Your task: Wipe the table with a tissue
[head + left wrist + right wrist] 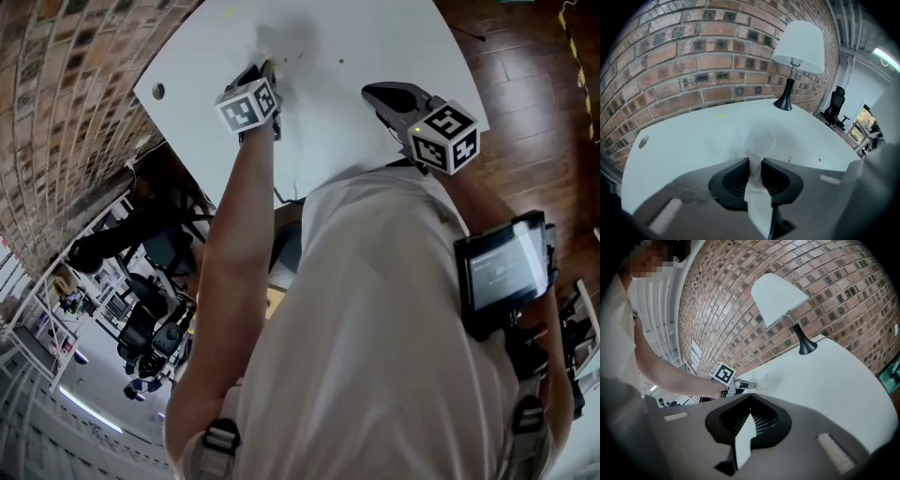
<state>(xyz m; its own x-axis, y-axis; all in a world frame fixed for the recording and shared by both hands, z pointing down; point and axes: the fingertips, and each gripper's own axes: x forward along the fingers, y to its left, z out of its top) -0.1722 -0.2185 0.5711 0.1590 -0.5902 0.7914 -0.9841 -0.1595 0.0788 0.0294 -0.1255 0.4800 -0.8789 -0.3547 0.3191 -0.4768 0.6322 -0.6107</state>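
Note:
My left gripper (pixel 757 161) is shut on a white tissue (pixel 758 140), whose bunched end sticks out past the tips and rests on the white table (pixel 693 140). In the head view the left gripper (pixel 267 70) reaches over the table (pixel 375 47) toward its far side, the tissue (pixel 281 39) a blurred patch ahead of it. My right gripper (pixel 377 92) hovers over the near right part, jaws together. The right gripper view has its jaws (pixel 750 401) shut with only a thin white strip in the seam, and shows the left gripper (pixel 743 385) farther left.
A black-stemmed lamp (pixel 797 47) with a white shade stands at the back by the brick wall (pixel 693 56). Small crumbs (pixel 790 160) lie right of the tissue. A yellow mark (pixel 721 116) and a cable hole (pixel 643 141) are on the table. Wooden floor (pixel 525 84) lies right.

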